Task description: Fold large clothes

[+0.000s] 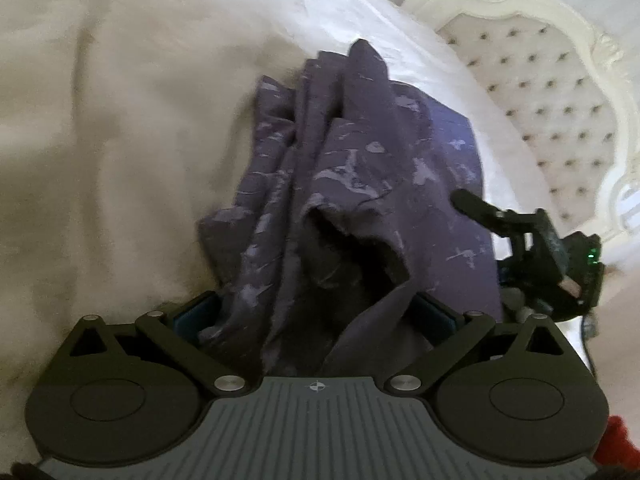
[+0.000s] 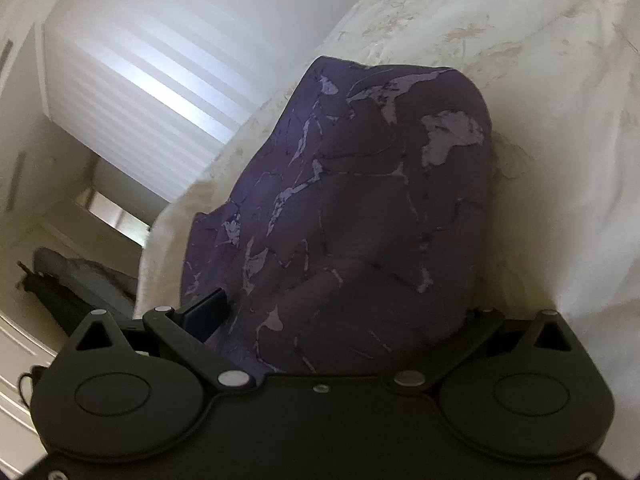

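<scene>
Left gripper spread wide, purple garment bunched loosely between its fingers at frame centre; right gripper spread too, cloth draped between.

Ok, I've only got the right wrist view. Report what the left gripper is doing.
Observer: The left gripper is open, with the purple patterned garment bunched loosely between its fingers.
Operator: Give me my right gripper's position from that side.
Observer: The right gripper sits at the garment's right edge, with one fingertip over the cloth.
Operator: Say what lies beyond it.
Observer: A cream button-tufted headboard, past the white bedspread.
</scene>
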`<state>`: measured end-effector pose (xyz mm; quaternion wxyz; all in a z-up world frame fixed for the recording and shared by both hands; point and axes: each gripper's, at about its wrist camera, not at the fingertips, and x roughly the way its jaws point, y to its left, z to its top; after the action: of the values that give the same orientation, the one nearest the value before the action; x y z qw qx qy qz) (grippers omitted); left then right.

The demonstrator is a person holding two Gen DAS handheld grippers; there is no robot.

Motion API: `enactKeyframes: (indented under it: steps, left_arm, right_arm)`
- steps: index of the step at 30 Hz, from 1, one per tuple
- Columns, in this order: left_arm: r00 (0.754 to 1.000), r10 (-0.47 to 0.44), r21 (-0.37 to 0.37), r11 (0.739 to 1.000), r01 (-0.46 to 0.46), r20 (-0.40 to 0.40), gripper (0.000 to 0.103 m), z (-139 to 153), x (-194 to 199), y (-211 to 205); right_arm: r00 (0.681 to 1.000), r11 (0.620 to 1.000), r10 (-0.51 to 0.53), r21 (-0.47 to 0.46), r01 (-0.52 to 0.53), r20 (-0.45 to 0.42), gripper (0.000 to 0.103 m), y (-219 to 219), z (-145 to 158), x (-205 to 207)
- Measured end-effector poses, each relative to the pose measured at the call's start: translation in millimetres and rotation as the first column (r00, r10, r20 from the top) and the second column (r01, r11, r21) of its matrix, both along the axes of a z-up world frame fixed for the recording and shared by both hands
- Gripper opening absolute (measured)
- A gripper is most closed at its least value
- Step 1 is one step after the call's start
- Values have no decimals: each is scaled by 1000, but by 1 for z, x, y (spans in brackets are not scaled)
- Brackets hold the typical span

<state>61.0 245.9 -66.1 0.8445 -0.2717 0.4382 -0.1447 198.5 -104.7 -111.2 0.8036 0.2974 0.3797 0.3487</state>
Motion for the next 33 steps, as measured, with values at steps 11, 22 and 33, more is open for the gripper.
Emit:
enactKeyframes:
  steps: [11,22,33]
  left_arm:
    - [993,-114,-183,976,115,17,97,1,38,-83]
    - [958,-283,-253,924,286,50,95,5,143,-267]
    - [969,-239,-130,961,245,59,86,-12,126,-244]
  right_arm:
    - [988,977,-30,-204,60,148,64,-41,67,-14]
    - [928,857,-309,-363,366,207,73,-202,102,4]
    - [862,748,-477,-434,501,173,102,-205,60,-30]
